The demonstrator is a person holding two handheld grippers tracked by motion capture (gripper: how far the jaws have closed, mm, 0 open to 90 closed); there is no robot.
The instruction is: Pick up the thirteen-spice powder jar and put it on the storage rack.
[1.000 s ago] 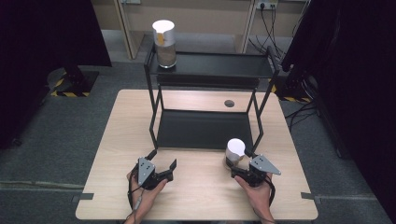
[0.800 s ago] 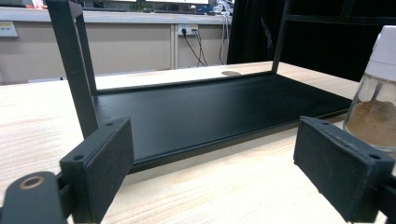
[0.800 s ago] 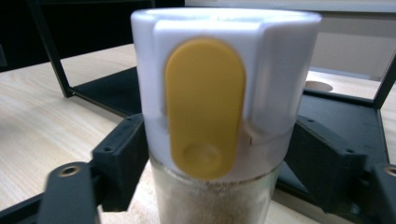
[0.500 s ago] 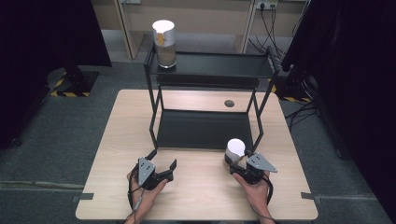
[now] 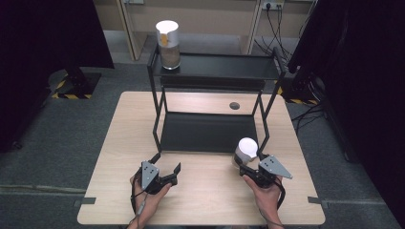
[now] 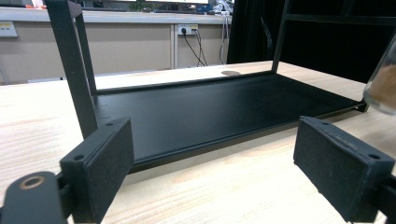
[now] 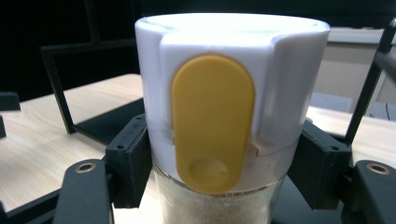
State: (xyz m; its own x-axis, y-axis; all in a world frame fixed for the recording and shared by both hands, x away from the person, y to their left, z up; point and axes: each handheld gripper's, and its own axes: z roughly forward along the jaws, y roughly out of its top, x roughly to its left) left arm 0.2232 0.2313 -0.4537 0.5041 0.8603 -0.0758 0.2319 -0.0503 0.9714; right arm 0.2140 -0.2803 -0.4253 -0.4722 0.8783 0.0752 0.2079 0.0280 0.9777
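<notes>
jar (image 5: 244,151) at lower right of the high view, standing on the wooden table (image 5: 210,198) just off the front right leg of the black two-tier rack (image 5: 210,131). white flip-top lid with a yellow tab (image 7: 212,122), clear body, pale sandy grains inside.

right gripper (image 5: 248,167) jaws have just been closing and now pinch the jar; in the right gripper view the pads sit either side of it at the seam where lid meets clear wall. left gripper (image 5: 168,168) at lower left of centre, jaws spread, nothing between them, pointed at the rack's lower shelf (image 6: 219,109).

handling, judged: rigid jar, glass or hard plastic, can't tell which. smooth wall, likely slippery; filled, so some heft low down. grip high at the lid edge risks the lid popping or the body swinging; lower on the clear wall looks safer. keep it upright, the flip tab may leak.

surface: pale wood, matte, flat. a small dark round cap (image 5: 234,105) in the table behind the rack.

second matching jar (image 5: 167,44) on the top shelf, upper left. room: grey carpet floor, dark curtains both sides, wall sockets and cables at top.
</notes>
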